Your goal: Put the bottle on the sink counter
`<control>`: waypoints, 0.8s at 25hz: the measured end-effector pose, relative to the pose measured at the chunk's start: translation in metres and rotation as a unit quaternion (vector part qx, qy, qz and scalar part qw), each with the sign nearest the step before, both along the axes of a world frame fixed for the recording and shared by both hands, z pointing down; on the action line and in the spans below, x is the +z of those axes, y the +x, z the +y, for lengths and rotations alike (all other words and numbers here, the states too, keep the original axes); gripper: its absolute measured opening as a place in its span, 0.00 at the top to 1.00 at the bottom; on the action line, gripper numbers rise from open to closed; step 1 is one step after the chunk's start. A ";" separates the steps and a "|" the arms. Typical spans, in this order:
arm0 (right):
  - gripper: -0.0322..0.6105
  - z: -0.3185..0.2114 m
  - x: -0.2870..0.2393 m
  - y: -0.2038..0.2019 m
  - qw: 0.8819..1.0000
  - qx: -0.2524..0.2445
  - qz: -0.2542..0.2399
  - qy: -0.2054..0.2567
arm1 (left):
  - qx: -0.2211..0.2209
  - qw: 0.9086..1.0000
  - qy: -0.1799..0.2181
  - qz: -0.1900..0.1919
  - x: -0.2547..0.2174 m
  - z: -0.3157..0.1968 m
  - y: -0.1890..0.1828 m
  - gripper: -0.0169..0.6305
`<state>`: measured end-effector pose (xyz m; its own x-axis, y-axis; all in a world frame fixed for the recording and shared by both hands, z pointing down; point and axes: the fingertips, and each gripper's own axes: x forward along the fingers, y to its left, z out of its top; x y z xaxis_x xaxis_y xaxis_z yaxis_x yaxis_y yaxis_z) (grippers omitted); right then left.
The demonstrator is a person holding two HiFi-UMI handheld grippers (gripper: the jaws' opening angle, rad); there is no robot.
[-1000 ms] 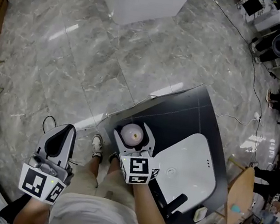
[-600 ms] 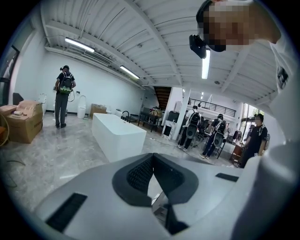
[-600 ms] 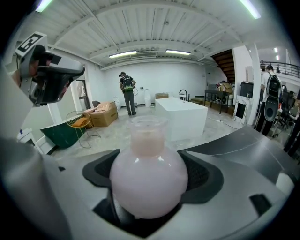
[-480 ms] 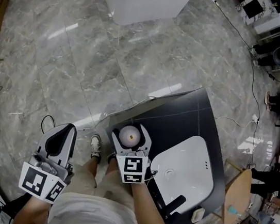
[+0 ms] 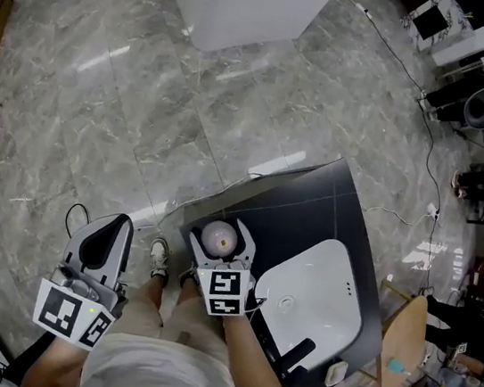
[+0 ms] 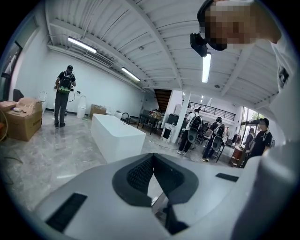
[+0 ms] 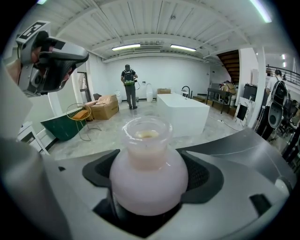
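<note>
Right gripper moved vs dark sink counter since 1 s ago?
No: right gripper, shut on round pale-pink bottle, stays over the counter beside the white basin.

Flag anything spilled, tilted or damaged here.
Nothing stands out. The bottle is held upright by the right gripper above a corner of the dark counter, beside the white sink; no spill shows. The left gripper is shut and empty.

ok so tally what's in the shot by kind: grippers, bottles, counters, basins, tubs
two-jaw grippers: 2, left gripper and right gripper
pale pink round bottle: 1
dark grey sink counter: 1
white basin: 1
white freestanding tub: 1
total: 6
</note>
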<state>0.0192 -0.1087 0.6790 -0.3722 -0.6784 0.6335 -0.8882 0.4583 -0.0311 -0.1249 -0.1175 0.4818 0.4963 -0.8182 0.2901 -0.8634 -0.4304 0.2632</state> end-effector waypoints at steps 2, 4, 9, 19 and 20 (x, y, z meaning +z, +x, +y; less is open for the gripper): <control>0.32 -0.001 0.001 0.000 1.000 -0.001 0.005 -0.001 | -0.001 1.000 0.000 0.002 -0.001 -0.001 -0.002 0.95; 0.32 -0.001 0.001 -0.001 1.000 -0.003 0.012 -0.002 | -0.002 1.000 0.000 0.004 -0.002 -0.001 -0.005 0.95; 0.32 0.000 0.003 -0.001 1.000 -0.003 0.020 -0.005 | -0.001 1.000 -0.003 0.009 -0.002 0.000 -0.005 0.95; 0.31 0.003 0.002 0.000 0.999 -0.019 0.044 -0.010 | 0.013 1.000 0.004 0.018 -0.010 0.002 0.002 0.95; 0.30 0.004 0.000 0.001 0.999 -0.017 0.043 -0.009 | 0.015 1.000 0.004 0.020 -0.011 0.002 0.002 0.95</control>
<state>0.0198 -0.1042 0.6787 -0.3388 -0.6546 0.6758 -0.8716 0.4888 0.0365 -0.1228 -0.1155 0.4712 0.5312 -0.8051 0.2641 -0.8393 -0.4574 0.2938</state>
